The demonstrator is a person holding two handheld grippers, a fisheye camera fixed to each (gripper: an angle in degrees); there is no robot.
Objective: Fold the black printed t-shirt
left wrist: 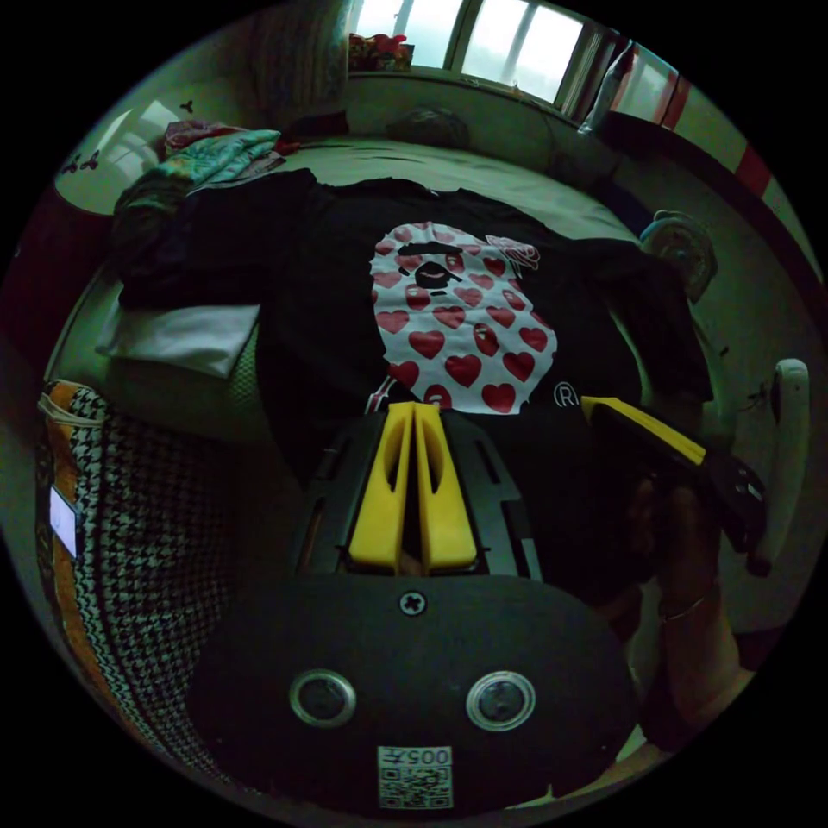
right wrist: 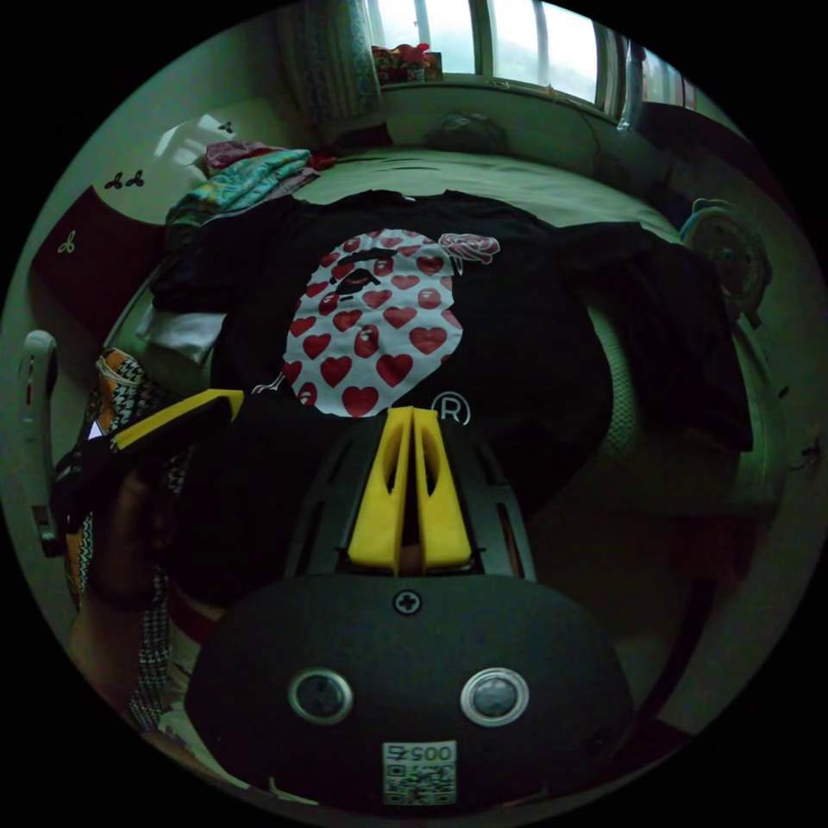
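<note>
I see one black t-shirt (left wrist: pixel 345 285) lying spread flat on the bed (left wrist: pixel 483 168), print side up, its lower hem hanging toward me over the bed's near edge. The only writing I can make out on it is a small circled R mark (left wrist: pixel 566 396) just beside the lower corner of the print (left wrist: pixel 461 319), which is a white head shape covered in red hearts, with a pink rose at its top corner. I will leave the hearts uncounted, since the tools hide some of them.

My left tool (left wrist: pixel 412 414) has its two yellow jaws pressed together with nothing between them, hovering in front of the shirt's hem just below the print. In the right gripper view, my right tool (right wrist: pixel 410 418) is likewise closed on nothing, its tips right by the R mark. Each tool carries a square code label on its body (too small to make sense of). The other tool shows at the side of each view, and I can't judge its jaws from there.

Beside the shirt's sleeve sits a pile of clothes (left wrist: pixel 216 155), a teal patterned one on top; how many are in it I can't tell. A white folded cloth (left wrist: pixel 185 336) lies below that pile. A houndstooth bag (left wrist: pixel 129 517) stands against the bed's near edge. The room is dim, and the dark sleeve on the far side of the print blurs into shadow.
</note>
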